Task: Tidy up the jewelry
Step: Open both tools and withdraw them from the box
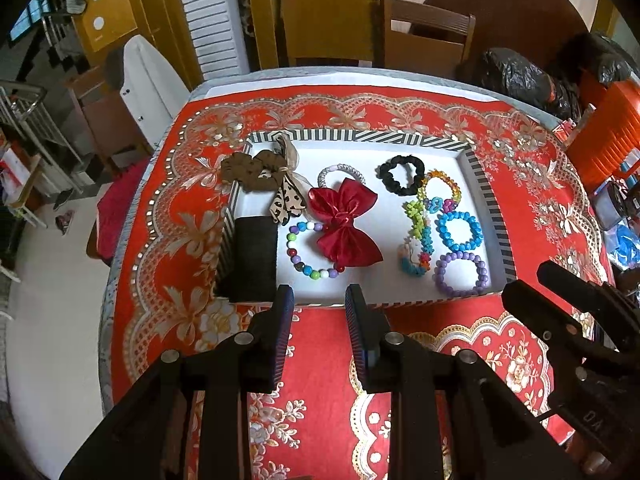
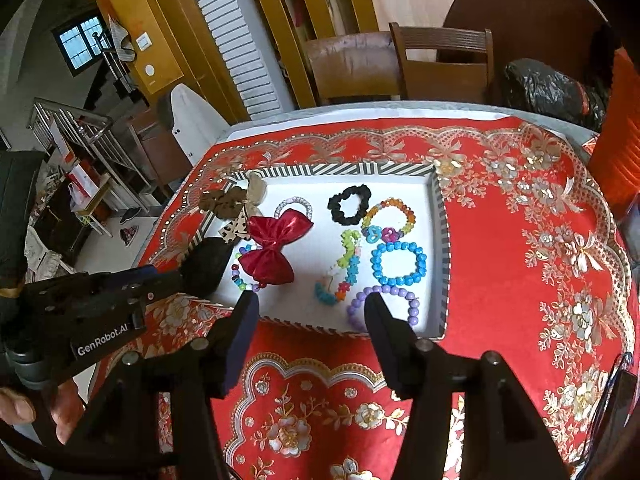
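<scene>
Striped-rim tray [image 1: 476,162] on the red tablecloth [image 1: 520,208] holds bead bracelets, scrunchies and a red satin bow [image 1: 345,226]. My left gripper [image 1: 320,300] and right gripper [image 2: 310,306] both gape empty at its near edge. Only the right view shows my hand [image 2: 24,412].

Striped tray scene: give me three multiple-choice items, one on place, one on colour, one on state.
1. Where does the purple bead bracelet lie in the striped tray?
A near right corner
B far left corner
C outside it

2. What colour is the satin bow?
A green
B red
C white

3. How are the jaws of the right hand-held gripper?
A shut on a bracelet
B open and empty
C shut on the bow

Answers: 1 A, it sits beside the tray's near right walls; 2 B, glossy red fabric; 3 B, there is a clear gap with nothing between the fingers.
</scene>
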Demonstrator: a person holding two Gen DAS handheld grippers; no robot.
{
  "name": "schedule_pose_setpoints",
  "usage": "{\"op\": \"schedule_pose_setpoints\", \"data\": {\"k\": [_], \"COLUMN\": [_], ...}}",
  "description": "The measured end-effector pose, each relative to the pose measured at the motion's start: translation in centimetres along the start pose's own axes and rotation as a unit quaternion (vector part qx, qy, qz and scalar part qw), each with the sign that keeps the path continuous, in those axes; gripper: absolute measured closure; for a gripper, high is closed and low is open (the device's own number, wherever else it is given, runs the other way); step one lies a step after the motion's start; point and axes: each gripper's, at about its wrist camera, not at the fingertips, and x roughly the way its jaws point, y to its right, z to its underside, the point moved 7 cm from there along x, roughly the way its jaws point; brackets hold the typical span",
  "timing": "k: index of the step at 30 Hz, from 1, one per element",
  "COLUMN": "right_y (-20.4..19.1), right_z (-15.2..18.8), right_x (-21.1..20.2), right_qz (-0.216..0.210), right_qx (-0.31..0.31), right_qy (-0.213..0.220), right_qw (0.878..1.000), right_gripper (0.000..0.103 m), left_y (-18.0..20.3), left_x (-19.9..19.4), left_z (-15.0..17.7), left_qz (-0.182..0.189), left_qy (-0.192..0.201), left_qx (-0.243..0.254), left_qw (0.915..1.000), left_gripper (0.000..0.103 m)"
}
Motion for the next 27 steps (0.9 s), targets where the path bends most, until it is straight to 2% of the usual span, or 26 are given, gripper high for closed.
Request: {"op": "schedule_pose_setpoints", "data": {"k": [27], "right_y": [0.12], "right_z": [0.56], "right_x": [-0.7], "right_qz": [0.0], "right_qx": [-0.006], "right_qy": [-0.001], "right_qw": [1.0], "right_gripper": [0.044], "left_y": [0.53], "left_x": [-0.77], "left_z": [0.68], "left_qz": [-0.002], "left_qy": [0.01], "left_qx": [0.007], "left_qw": [0.9999], "left_gripper": [0.096]}}
